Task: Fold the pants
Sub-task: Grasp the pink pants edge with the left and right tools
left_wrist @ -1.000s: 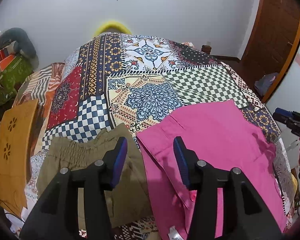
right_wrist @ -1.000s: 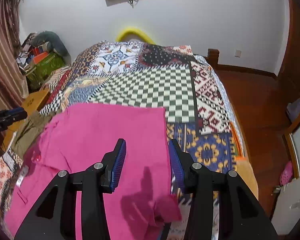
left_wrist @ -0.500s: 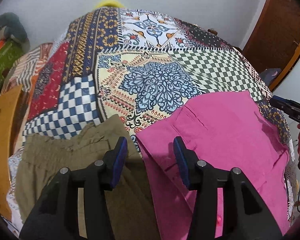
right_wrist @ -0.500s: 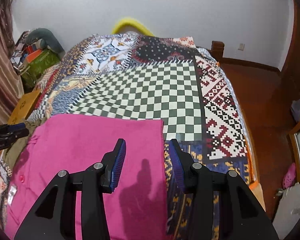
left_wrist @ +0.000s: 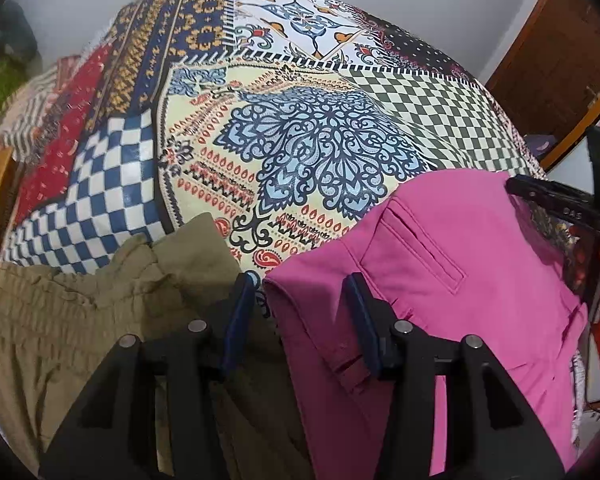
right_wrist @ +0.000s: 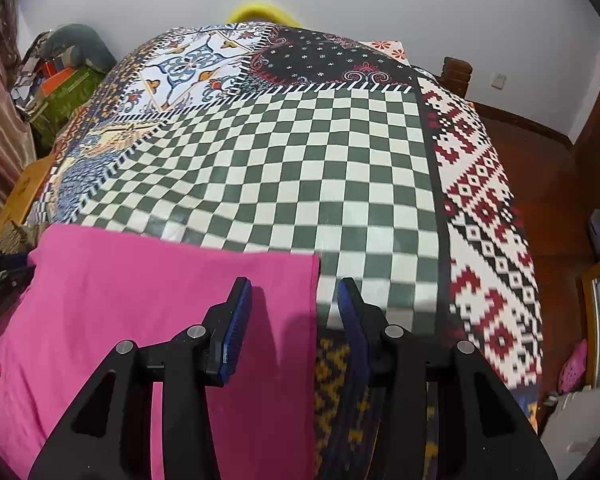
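Pink pants (left_wrist: 460, 280) lie flat on a patchwork bedspread (left_wrist: 300, 140). My left gripper (left_wrist: 300, 292) hovers open just over their near left waistband corner, and its pads touch no cloth. In the right wrist view the pink pants (right_wrist: 140, 300) end in a straight edge. My right gripper (right_wrist: 294, 296) stands open and straddles that right edge from above, one finger over pink cloth and the other over the bedspread (right_wrist: 340, 168). Each gripper shows at the rim of the other's view: the right gripper (left_wrist: 560, 204) and the left gripper (right_wrist: 4, 272).
Olive-green pants (left_wrist: 100, 320) lie crumpled to the left of the pink pair, close to my left finger. The bed drops off to a wooden floor (right_wrist: 540, 168) on the right. Bags and clutter (right_wrist: 60, 80) stand at the far left by the wall.
Both grippers have come down closer to the bed and tipped further downward. The pink pants fill more of each view. Neither gripper's gap has changed.
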Motion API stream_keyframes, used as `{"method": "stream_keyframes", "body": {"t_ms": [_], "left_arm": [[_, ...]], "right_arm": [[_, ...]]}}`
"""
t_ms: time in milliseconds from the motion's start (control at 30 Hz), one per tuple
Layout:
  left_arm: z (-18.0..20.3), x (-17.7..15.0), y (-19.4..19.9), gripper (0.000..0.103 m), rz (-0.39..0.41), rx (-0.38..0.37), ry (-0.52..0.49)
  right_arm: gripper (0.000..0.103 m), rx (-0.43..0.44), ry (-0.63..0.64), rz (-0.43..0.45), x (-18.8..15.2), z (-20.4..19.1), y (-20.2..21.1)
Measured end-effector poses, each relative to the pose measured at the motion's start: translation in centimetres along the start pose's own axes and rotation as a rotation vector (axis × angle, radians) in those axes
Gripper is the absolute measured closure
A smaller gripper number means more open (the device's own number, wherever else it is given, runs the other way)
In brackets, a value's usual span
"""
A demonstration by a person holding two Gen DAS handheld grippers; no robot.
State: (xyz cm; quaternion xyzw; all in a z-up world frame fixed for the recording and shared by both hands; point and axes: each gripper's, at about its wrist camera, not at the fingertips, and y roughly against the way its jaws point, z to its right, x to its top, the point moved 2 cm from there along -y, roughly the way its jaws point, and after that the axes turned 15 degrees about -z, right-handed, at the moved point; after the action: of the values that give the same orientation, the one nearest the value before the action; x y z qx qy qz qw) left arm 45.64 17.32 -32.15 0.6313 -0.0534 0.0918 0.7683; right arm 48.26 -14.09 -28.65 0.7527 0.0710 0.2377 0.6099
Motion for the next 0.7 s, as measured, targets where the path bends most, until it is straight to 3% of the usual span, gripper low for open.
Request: {"method": "stream_keyframes", "body": {"t_ms": [67,133,267,400,567,700], "left_arm": [[-0.3,0.1,-0.2,0.056,-0.009,-0.027,0.012],[-0.3,0.1,-0.2,0.065,-0.009,-0.057,0.015],[0.5,-0.1,0.1,0.084,0.017,0.009,-0.001],[1.2,0.2,0.3,0.094,0.02,0.059,-0.021],[1.9,0.3,2.3,0.098,0.061,0.1,-0.034],[1.8,0.4,5.2,0.098,0.108,0.073,-0.019]], "right_arm": [[0.062,0.021,-0.005,0.0,0.3,0.0,-0.5],[0.059,0.024,0.002,-0.008,0.4,-0.2,-0.7],[0.064,-0.023,0.07,-0.011,0.2,-1.8,-1.2],[0.093,-0.087,0.131,-0.025,-0.1,-3.3,-1.1],[0.097,-0.093,0.104,0.014,-0.1,-3.0,0.6],[0.097,-0.078,0.06,0.067,-0.3,-2.0,3.3]]}}
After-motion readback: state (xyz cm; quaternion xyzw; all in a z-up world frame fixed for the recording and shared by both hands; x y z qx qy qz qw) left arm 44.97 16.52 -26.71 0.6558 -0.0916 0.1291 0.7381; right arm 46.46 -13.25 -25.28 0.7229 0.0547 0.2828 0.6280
